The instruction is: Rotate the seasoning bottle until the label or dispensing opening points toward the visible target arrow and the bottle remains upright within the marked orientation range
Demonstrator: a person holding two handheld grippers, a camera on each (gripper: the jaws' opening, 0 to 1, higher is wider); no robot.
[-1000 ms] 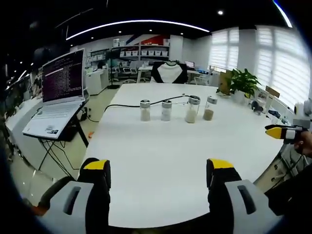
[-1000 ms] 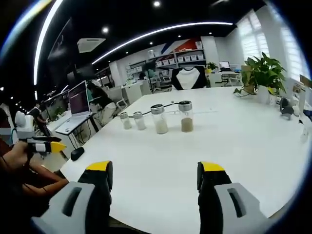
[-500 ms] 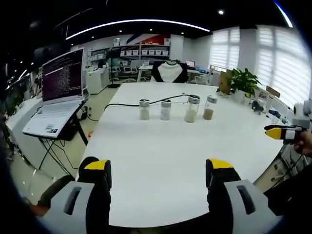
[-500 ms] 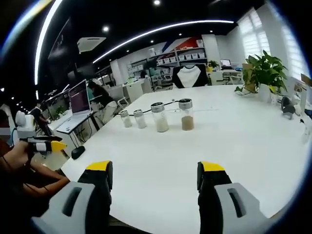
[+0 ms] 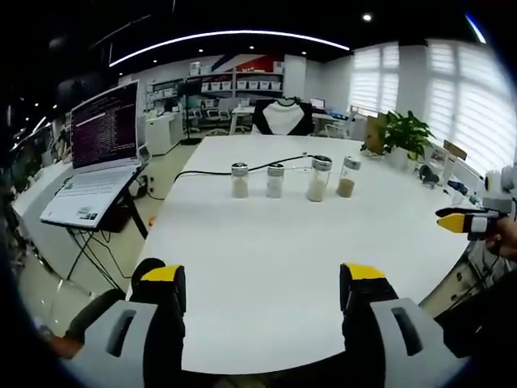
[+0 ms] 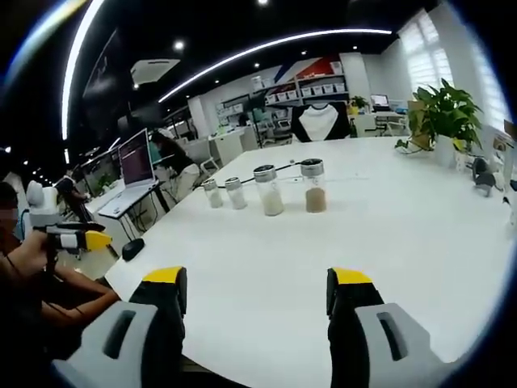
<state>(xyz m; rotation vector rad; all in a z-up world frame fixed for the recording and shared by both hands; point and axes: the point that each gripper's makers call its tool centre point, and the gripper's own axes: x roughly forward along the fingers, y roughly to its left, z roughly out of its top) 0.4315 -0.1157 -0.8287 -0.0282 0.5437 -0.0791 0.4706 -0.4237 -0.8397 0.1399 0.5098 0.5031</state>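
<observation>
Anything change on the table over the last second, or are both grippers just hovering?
Nothing was taken hold of or let go. Only the views drifted slightly with the hands. The four seasoning bottles stand in the same row on the white table, untouched. The left gripper and right gripper stay open and empty, well short of the bottles.

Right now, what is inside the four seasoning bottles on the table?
The seasoning bottles hold pale to brown powder in their lower parts, clear space above, under metal caps. No label, opening or target arrow is discernible.
</observation>
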